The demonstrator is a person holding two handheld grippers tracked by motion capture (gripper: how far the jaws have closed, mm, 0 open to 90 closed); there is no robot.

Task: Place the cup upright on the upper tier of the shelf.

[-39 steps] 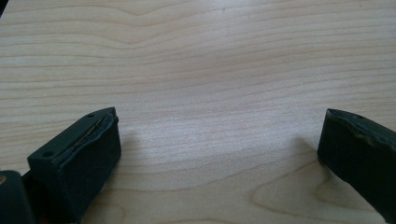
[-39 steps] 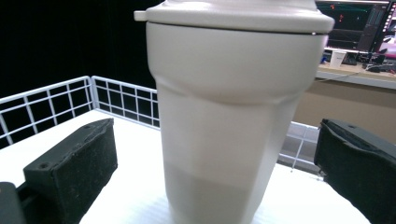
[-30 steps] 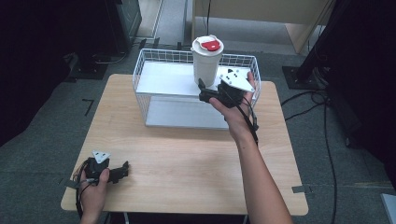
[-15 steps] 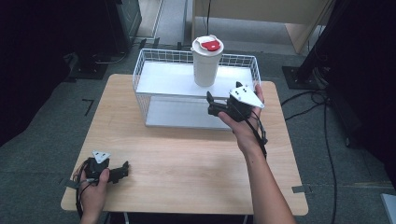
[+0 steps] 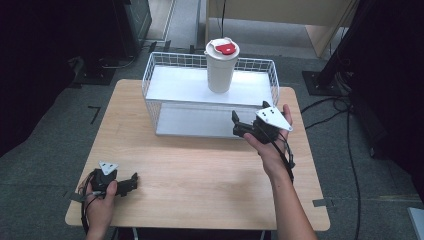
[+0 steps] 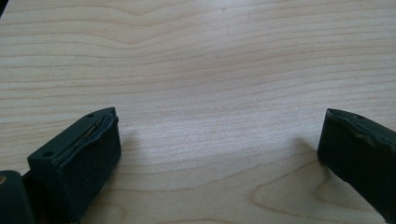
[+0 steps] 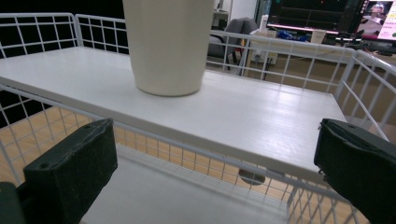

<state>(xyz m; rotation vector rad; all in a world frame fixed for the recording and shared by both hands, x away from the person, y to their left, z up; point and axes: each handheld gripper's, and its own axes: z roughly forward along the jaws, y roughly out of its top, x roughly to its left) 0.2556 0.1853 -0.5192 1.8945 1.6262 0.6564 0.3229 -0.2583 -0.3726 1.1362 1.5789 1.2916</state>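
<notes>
A tall white cup (image 5: 220, 67) with a red-marked lid stands upright on the top shelf of a white wire rack (image 5: 170, 82) at the back of the wooden table (image 5: 200, 180). My right gripper (image 5: 248, 116) is held in front of the rack's right half, open and empty, apart from the cup. In the right gripper view the cup's base (image 7: 168, 46) stands on the shelf (image 7: 261, 121) ahead of the wide-spread jaws of the right gripper (image 7: 215, 154). My left gripper (image 5: 131, 182) rests near the table's front left corner. The left gripper (image 6: 219, 135) is open over bare wood.
The rack has a lower shelf (image 5: 195, 122) under the top one, with wire walls (image 7: 289, 51) around the sides and back. Black stands and cables (image 5: 345, 110) lie on the floor to the right of the table.
My right gripper has pulled back from beside the cup, toward the person and downward, to the front of the rack. The cup stays on the shelf. The left gripper has not moved.
</notes>
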